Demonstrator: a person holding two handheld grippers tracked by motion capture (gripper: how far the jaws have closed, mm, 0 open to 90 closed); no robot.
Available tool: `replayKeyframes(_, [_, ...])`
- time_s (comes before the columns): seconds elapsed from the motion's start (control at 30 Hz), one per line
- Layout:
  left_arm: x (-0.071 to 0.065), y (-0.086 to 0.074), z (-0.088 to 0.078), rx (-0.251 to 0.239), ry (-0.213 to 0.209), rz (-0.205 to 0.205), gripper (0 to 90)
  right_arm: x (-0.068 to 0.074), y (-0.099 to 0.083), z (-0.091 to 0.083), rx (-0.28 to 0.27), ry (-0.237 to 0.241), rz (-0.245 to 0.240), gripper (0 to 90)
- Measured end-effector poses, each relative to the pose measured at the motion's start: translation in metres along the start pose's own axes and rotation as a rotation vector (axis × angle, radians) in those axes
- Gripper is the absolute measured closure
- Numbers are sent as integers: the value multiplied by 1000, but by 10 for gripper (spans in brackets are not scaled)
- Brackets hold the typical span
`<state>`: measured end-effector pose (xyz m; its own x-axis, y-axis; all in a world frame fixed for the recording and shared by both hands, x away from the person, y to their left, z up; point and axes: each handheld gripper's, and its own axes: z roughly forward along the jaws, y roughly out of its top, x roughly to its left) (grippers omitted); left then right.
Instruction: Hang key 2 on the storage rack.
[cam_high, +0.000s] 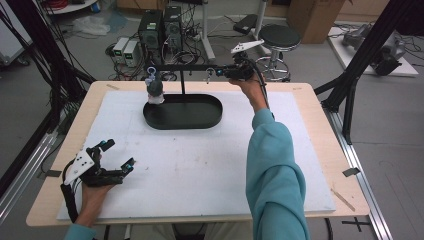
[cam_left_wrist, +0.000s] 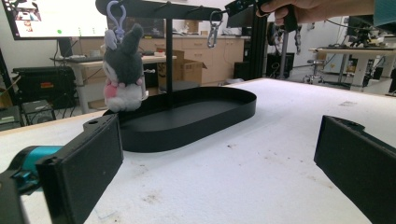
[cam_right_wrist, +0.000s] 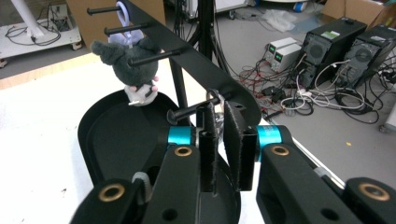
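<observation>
Silver metal carabiner clip (cam_left_wrist: 214, 29) hangs on a peg at the right of the black T-shaped rack (cam_right_wrist: 205, 65), far side. Right gripper (cam_right_wrist: 219, 140) jaws nearly together, a narrow gap showing beside the clip; whether it is pinched cannot be told. Clip to be seated fully before release. Left gripper (cam_high: 116, 156) rests wide apart, near left.

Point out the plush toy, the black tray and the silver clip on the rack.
plush toy (cam_left_wrist: 122, 70), left gripper view, grey body.
black tray (cam_high: 183, 123), high view, near rim.
silver clip (cam_left_wrist: 214, 29), left gripper view, its loop.
</observation>
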<state>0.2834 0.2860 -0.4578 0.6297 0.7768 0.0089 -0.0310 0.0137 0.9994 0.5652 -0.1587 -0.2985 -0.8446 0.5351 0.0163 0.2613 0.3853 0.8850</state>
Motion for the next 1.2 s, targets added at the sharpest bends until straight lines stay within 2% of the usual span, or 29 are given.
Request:
replayKeyframes(0.07, [0,0,0,0,-1,0,17,0,0,-1,2,-3,5,784])
replayKeyframes(0.13, [0,0,0,0,0,0,17,1,0,-3,-5,-6,9,691])
replayKeyframes(0.2, [0,0,0,0,2,-2,17,4,1,-5,-8,-35,-2,559])
replayKeyframes(0.23, [0,0,0,0,1,-2,17,5,1,-8,-15,-31,-12,457])
replayKeyframes(0.27, [0,0,0,-3,-1,-2,17,7,1,-10,-23,-25,-16,406])
replayKeyframes(0.3, [0,0,0,-4,1,-5,17,11,2,-15,-40,-36,-18,317])
replayKeyframes(0.4, [0,0,0,0,1,-3,17,21,4,-27,-53,-91,-58,100])
replayKeyframes(0.47, [0,0,0,-2,2,-3,17,27,4,-37,-83,-79,-37,90])
replayKeyframes(0.53, [0,0,0,-2,1,-5,17,34,-1,-50,-146,-74,-22,8])
replayKeyframes(0.57, [0,0,0,-4,1,-4,17,37,-2,-56,-147,-69,-9,5])
replayKeyframes(0.63, [0,0,0,-2,1,-4,17,44,-10,-71,-172,-73,-20,5])
replayKeyframes(0.8, [0,0,0,-1,1,-4,17,58,-29,-102,-183,-103,-32,5])
replayKeyframes(0.87, [0,0,0,-2,3,-4,17,65,-41,-117,-210,-114,-42,5])
replayKeyframes(1.0, [0,0,0,-2,3,-3,17,79,-71,-145,-242,-161,-67,5])
replayKeyframes(1.07, [0,0,0,-1,3,-4,17,86,-89,-157,-267,-165,-58,5])
replayKeyframes(1.2, [0,0,0,-1,4,-4,17,100,-124,-177,-319,-203,-49,5])
